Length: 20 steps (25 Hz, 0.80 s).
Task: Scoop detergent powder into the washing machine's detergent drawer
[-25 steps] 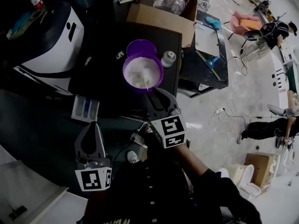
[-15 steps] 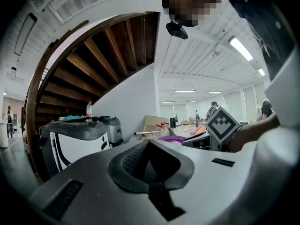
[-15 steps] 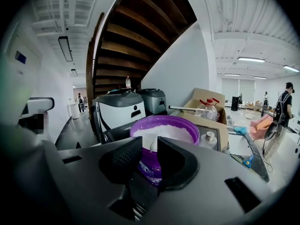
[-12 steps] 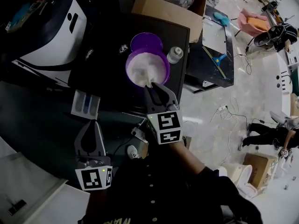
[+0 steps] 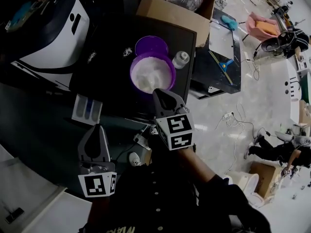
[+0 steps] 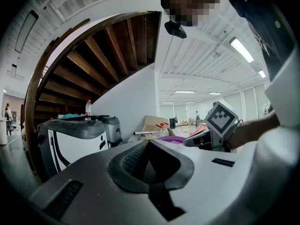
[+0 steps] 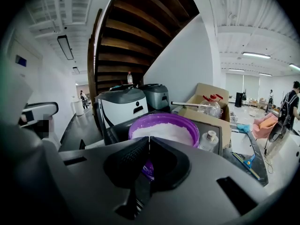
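Black table (image 5: 104,79), purple powder tub (image 5: 151,74) near its front edge, right gripper (image 5: 158,92) pinching thin white stick (image 7: 149,138), far end hidden, left gripper (image 5: 98,128) jaws pressed together, empty.

**Person and hand-held grippers: outward appearance**

The right gripper (image 5: 158,92) has a grey, wedge-shaped shell that narrows toward the tips. Black ribbed pads (image 7: 126,159) line its jaws, and a dark rectangular slot (image 7: 230,187) marks the shell top. Its marker cube (image 5: 177,131) has white faces printed with black square patterns.

Left of that marker cube, the left gripper (image 5: 98,127) is of the same grey make and bears a like cube (image 5: 97,185).

Below the marker cube, the person wears a dark garment (image 5: 160,195) with small pale studs (image 5: 156,198) down the front. A dark sleeve (image 5: 231,198) lies to its lower right. Yellowish print (image 5: 124,228) at the garment's lower edge is unreadable.
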Available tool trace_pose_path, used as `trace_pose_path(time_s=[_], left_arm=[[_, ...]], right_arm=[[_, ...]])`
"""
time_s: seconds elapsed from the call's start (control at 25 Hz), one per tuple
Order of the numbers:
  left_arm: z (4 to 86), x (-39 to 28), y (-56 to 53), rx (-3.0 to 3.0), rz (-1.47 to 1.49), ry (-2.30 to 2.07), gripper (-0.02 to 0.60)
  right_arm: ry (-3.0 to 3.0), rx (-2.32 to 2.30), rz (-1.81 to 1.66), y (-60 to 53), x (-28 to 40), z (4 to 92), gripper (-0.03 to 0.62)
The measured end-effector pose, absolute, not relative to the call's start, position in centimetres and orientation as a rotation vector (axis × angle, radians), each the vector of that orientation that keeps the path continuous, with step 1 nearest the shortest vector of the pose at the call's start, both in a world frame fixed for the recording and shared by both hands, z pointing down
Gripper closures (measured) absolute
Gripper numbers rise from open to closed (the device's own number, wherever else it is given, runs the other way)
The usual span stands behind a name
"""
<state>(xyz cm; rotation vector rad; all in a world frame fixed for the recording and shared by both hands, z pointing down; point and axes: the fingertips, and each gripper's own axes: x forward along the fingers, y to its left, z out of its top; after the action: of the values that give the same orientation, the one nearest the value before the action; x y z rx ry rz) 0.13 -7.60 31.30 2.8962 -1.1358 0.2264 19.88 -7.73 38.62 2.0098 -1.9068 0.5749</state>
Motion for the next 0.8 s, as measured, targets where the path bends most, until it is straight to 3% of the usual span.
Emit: trace_pose_path(time_s=[0.8], left_arm=[[32.2, -0.2, -7.8, 2.850, 0.227, -1.153, 0.568]], right_arm=[[-2.081, 1.869, 0.873, -9.3, 18.7, 39.1, 0.562]])
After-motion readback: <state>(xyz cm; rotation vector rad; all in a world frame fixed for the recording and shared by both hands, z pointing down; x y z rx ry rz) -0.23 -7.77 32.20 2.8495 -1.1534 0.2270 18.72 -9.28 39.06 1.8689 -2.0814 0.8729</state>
